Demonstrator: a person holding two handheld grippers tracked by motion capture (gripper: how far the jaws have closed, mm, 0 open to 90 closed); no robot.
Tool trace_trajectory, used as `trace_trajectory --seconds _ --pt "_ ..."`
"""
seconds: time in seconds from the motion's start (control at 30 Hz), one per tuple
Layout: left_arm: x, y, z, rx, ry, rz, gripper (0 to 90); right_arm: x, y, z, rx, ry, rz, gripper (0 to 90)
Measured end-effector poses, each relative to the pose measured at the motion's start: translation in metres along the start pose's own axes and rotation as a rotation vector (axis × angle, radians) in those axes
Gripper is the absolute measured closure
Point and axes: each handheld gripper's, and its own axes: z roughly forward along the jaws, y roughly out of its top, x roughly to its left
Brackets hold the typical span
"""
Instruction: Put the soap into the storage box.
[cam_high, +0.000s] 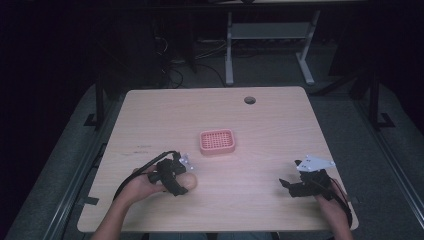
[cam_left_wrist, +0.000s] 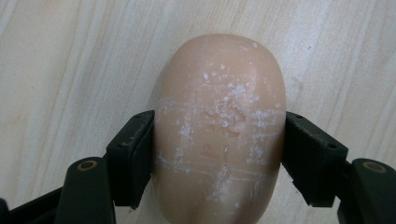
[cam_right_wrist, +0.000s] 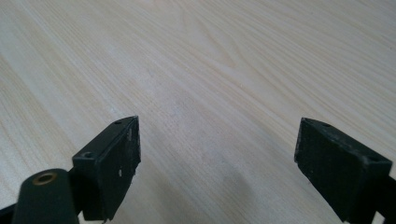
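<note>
Left gripper view: left gripper (cam_left_wrist: 219, 154) clamped on tan egg (cam_left_wrist: 219, 135), on table (cam_left_wrist: 56, 70) near-left of pink basket (cam_high: 217, 141). Right gripper (cam_right_wrist: 217, 163) spread wide, right of basket.

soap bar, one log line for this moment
left gripper: shut on soap | right gripper: open, over bare table | dish: empty

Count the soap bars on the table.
1. The tan soap bar sits near the table's front left, between the left gripper jaws, short of the pink basket.
</note>
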Motion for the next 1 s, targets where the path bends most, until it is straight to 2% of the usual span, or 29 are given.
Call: trace_trajectory --seconds 0.43,0.5,0.83,1.0 --pt "0.003 0.005 -0.010 -0.045 -0.006 -0.007 31.3 0.000 0.001 0.000 -0.004 0.004 0.011 13.8" --pt "0.004 0.007 -0.012 -0.048 -0.012 -0.007 31.3 0.000 0.000 0.000 -0.001 0.002 0.001 13.8" --pt "0.011 0.013 -0.014 -0.029 -0.016 0.001 31.3 -0.001 0.001 0.001 -0.010 0.009 0.016 13.8" --pt "0.016 0.015 -0.013 -0.028 -0.023 -0.009 31.3 -0.001 0.001 0.001 -0.013 0.010 0.016 13.8"
